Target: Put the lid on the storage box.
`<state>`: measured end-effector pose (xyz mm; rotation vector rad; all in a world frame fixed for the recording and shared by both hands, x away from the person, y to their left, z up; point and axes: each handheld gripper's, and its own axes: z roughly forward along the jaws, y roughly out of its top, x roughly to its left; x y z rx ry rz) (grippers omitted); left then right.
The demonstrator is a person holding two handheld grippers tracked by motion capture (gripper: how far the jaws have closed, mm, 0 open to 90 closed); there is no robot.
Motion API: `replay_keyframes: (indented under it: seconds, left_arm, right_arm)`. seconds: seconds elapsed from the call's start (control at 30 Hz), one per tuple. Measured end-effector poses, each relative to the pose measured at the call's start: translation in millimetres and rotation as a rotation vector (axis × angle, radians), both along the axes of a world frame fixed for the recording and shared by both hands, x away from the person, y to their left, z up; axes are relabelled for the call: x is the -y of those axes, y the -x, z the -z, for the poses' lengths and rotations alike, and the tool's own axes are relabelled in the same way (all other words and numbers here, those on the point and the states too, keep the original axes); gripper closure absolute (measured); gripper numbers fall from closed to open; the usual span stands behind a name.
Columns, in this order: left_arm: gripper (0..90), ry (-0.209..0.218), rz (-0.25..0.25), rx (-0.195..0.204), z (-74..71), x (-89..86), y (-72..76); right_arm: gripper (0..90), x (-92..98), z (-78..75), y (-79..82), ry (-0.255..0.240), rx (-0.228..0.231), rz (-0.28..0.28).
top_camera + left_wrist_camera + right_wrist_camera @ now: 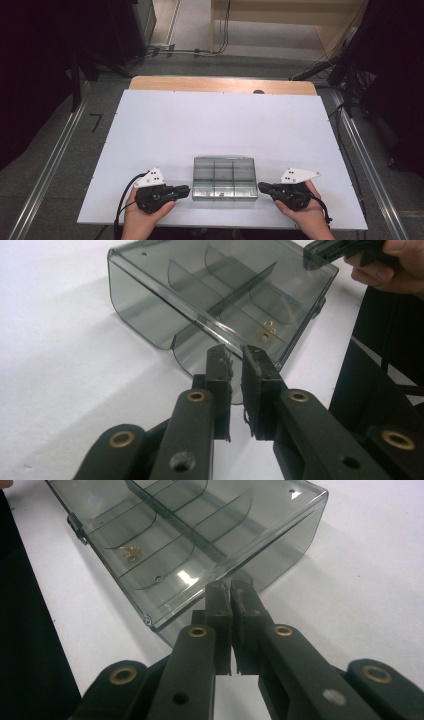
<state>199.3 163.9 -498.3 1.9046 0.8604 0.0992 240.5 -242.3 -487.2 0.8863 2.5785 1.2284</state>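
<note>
A smoky clear plastic compartment box (225,159) lies near the front edge of the white tabletop, between my two grippers. In one compartment lie small brass pieces (267,331) (130,553). My left gripper (187,189) points at the left end of the box (140,305); its jaws (236,352) stand a narrow slit apart, with nothing between them, just short of the box's corner. My right gripper (261,187) points at the right end of the box (280,555). Its jaws (230,586) are together and empty, close to the box's near corner. The right gripper's tip (320,252) shows beyond the box.
The white board (225,120) stretches wide behind the box. A strip of wooden table (220,84) shows at its far edge. A small latch (75,525) sits on the box's front side. Dark stands and cables surround the table.
</note>
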Motion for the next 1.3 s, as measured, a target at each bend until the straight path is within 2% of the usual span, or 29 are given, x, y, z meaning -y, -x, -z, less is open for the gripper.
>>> replay_keyframes:
  seconds: [0.07, 0.17, 0.23, 0.47, 0.63, 0.87, 1.13, 1.3]
  left_arm:
    - [77.0, 0.004, -0.006, 0.018, -1.1, -0.6, 0.8]
    - [70.1, 0.017, 0.0, 0.068, -4.0, -1.0, 3.0]
    - [63.8, 0.008, -0.013, 0.094, -6.1, -1.0, 4.3]
    - [46.9, 0.041, -0.036, 0.146, -10.3, -6.5, 6.2]
    - [40.8, 0.067, -0.048, 0.161, -13.0, -15.0, 6.4]
    - [33.7, 0.091, -0.068, 0.174, -14.8, -29.0, 6.0]
    - [24.5, 0.113, -0.086, 0.177, -11.9, -44.7, 3.2]
    - [18.2, 0.128, -0.115, 0.178, -10.6, -55.3, 2.0]
  right_arm:
    - [81.2, 0.8, -0.7, -0.1, -0.005, 0.001, 0.004]
    - [74.8, 2.6, -2.1, -0.1, -0.025, 0.003, -0.001]
    - [70.2, 4.1, -3.8, 0.0, -0.041, 0.007, -0.006]
    - [51.6, 11.3, -10.3, 0.2, -0.091, 0.05, 0.022]
    - [42.8, 18.6, -13.9, -0.4, -0.127, 0.078, 0.038]
    - [33.3, 28.3, -16.3, -2.5, -0.152, 0.09, 0.071]
    - [25.7, 40.3, -15.8, -7.1, -0.169, 0.096, 0.101]
    - [22.4, 48.3, -14.5, -10.0, -0.179, 0.104, 0.115]
